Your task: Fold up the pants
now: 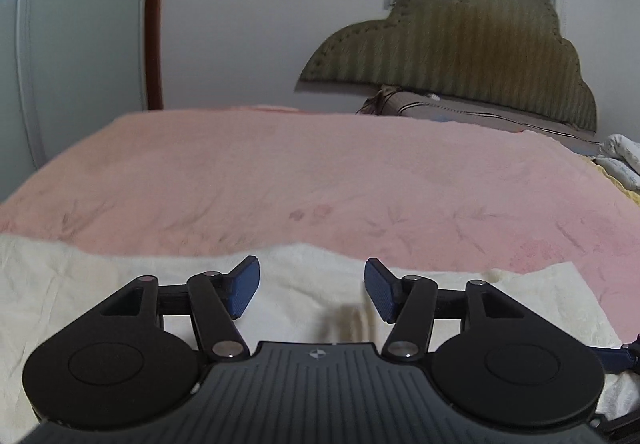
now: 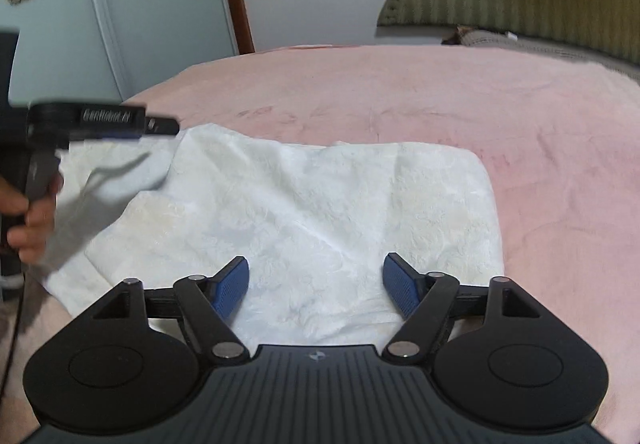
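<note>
1 white pants [image 2: 288,212], 2 grippers, fingers apart

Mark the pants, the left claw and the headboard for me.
pants [image 2: 304,212]: right wrist view, middle of the white cloth.
left claw [image 1: 311,290]: left wrist view, midway between its blue tips, open.
headboard [image 1: 460,60]: left wrist view, centre of the green striped panel.

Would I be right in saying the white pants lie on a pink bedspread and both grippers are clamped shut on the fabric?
Not quite: both grippers are open. The left gripper and the right gripper have their jaws spread above the white pants, holding nothing, as each wrist view shows. The pants do lie on the pink bedspread.
</note>
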Demonstrator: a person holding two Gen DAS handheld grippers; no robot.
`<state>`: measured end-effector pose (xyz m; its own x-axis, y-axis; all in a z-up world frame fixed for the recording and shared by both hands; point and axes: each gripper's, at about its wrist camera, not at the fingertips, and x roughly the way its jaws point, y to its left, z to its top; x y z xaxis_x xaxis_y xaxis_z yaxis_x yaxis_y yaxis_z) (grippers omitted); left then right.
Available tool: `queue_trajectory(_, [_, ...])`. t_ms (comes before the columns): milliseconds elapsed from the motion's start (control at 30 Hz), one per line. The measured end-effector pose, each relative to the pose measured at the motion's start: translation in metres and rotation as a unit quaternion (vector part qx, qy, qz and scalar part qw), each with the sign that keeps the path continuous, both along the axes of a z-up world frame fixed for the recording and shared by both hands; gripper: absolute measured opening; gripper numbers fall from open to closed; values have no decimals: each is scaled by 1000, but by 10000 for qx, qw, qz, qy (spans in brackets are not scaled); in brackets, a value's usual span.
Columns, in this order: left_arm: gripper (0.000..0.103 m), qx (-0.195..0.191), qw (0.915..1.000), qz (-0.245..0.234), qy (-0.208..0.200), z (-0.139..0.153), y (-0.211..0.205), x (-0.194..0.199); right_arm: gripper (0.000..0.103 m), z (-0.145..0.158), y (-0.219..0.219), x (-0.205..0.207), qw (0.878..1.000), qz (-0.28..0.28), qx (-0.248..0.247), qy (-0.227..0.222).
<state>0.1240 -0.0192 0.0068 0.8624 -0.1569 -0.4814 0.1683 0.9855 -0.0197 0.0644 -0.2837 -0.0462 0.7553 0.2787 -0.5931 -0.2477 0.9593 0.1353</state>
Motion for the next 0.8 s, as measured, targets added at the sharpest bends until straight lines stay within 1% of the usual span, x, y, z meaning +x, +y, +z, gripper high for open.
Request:
queue_trajectory(67, [71, 138, 9994, -294, -121, 3, -15, -5, 80, 4, 2, -1, 10000, -19, -48, -19])
queue_trajectory(133, [74, 286, 9976, -610, -172, 3, -30, -8, 80, 14, -5, -5, 9998, -48, 28, -191])
queue_trajectory(200, [75, 441, 9949, -895, -166, -1, -45, -9, 80, 29, -15, -6, 9991, -149, 22, -408])
queue_trajectory(267, [76, 568, 9927, -1058, -58, -8, -56, -5, 80, 41, -23, 3, 9976, -301, -226, -584])
queue_trajectory(333, [75, 692, 9916, -1068, 211, -22, -64, 5, 80, 46, -26, 17, 9961, -349, -503, -641])
queue_trajectory(367, [75, 717, 9915, -1033, 333, -28, -66, 9, 80, 45, -28, 25, 9962, -309, -559, -589])
queue_trajectory(433, [76, 769, 9912, -972, 467, -41, -66, 16, 80, 33, -27, 49, 9972, -135, -695, -232])
queue_trajectory(500, [80, 901, 9903, -974, 409, -48, -68, 17, 80, 10, -22, 69, 9941, -26, -1063, 203])
queue_trajectory(533, [81, 989, 9897, -974, 362, -49, -69, 15, 80, 0, -18, 73, 9924, -23, -1205, 253])
queue_trajectory(600, [81, 1084, 9891, -971, 239, -46, -68, 9, 81, 5, -18, 63, 9929, -138, -1180, 70])
queue_trajectory(667, [81, 1103, 9895, -913, 201, -42, -65, 3, 81, 12, -22, 45, 9929, -326, -1127, -204])
queue_trajectory(733, [81, 940, 9910, -940, 144, -36, -57, -8, 81, 18, -26, 24, 9940, -361, -969, -352])
queue_trajectory(800, [85, 860, 9909, -1019, 168, -37, -52, -15, 81, 17, -29, 4, 9950, -250, -904, -334])
